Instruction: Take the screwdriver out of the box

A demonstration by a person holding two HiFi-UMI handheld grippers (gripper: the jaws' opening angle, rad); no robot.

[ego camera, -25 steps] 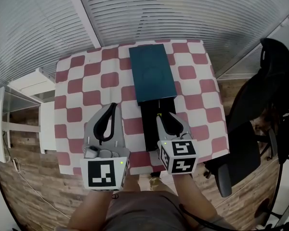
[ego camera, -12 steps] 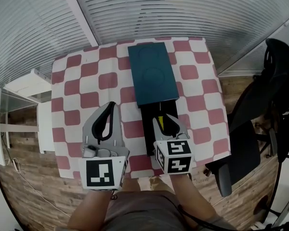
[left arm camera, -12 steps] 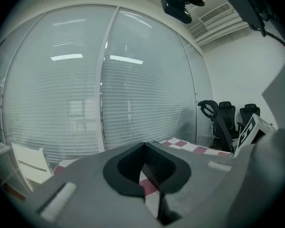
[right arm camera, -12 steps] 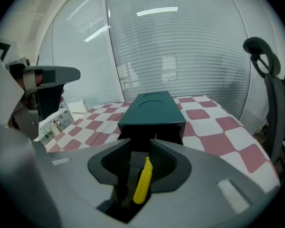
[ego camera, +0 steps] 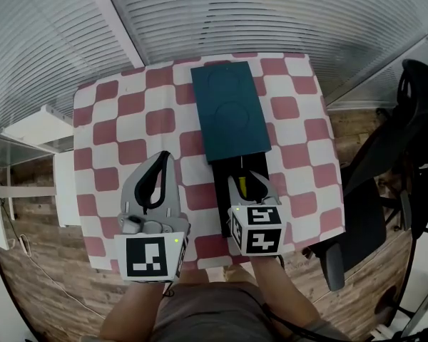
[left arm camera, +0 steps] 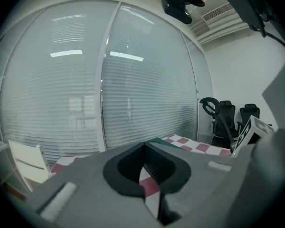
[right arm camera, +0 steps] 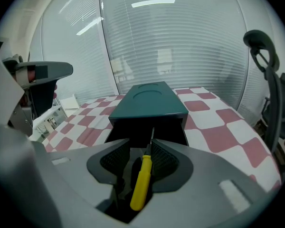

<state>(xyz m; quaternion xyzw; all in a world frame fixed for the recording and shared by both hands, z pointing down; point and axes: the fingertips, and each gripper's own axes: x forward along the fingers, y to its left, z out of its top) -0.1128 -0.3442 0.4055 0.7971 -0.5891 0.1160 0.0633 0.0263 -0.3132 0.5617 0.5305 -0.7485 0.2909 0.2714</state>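
A teal box (ego camera: 231,110) lies on the red-and-white checked table (ego camera: 121,130), with its black drawer (ego camera: 230,171) pulled out toward me. The yellow-handled screwdriver (ego camera: 242,184) lies in the drawer. My right gripper (ego camera: 247,181) hangs over the drawer, pointing steeply down. Its jaws have just been opening, and the screwdriver (right arm camera: 141,182) shows between the spread fingers without the pads pressing it. The right gripper (right arm camera: 141,148) faces the box (right arm camera: 149,101). My left gripper (ego camera: 163,157) is shut and empty over the cloth left of the drawer, and in its own view the left gripper (left arm camera: 145,148) shows only cloth.
A black office chair (ego camera: 406,134) stands off the table's right side. A white shelf unit (ego camera: 28,130) sits to the left. Slatted blinds (ego camera: 257,13) run behind the table's far edge. My arms reach in over the near edge.
The right gripper has sunk toward the drawer and its fingers have spread, with more of the yellow handle showing between them. The left gripper has drifted slightly lower.
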